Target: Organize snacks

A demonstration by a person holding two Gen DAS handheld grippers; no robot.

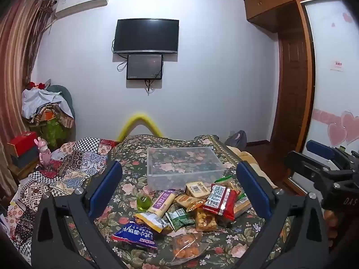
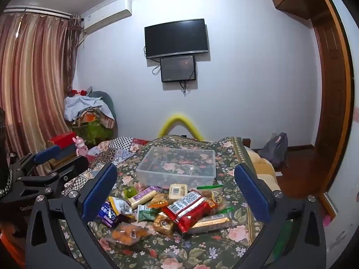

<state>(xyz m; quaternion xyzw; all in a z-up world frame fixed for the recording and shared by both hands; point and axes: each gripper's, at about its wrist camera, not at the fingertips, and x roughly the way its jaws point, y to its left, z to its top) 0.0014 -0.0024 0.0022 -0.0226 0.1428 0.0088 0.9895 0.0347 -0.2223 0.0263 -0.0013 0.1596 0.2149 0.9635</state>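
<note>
While both grippers hang above the near end of the bed, each stands spread wide with nothing between its blue pads: the left gripper (image 1: pixel 179 186) frames the snack pile from above, and the right gripper (image 2: pixel 177 190) does the same from a little further right. Nearest in the left view lie a clear bag of orange snacks (image 1: pixel 187 244) and a blue packet (image 1: pixel 136 235), both flat on the floral bedspread (image 1: pixel 235 242). Just beyond them the pile thickens: a green packet (image 1: pixel 179 216), a red packet (image 1: pixel 218 198) lying on top of others, a long purple-and-cream packet (image 1: pixel 162 201), and a small green jelly cup (image 1: pixel 144 202) just to its left. Past the pile, close to its far edge, sits a clear plastic box (image 1: pixel 186 167), open at the top and with nothing inside it. Behind the bed a yellow curved tube (image 1: pixel 140 125) rises, and on the far wall hangs a dark television (image 1: pixel 147 35) with a smaller screen (image 1: pixel 144 66) beneath.
</note>
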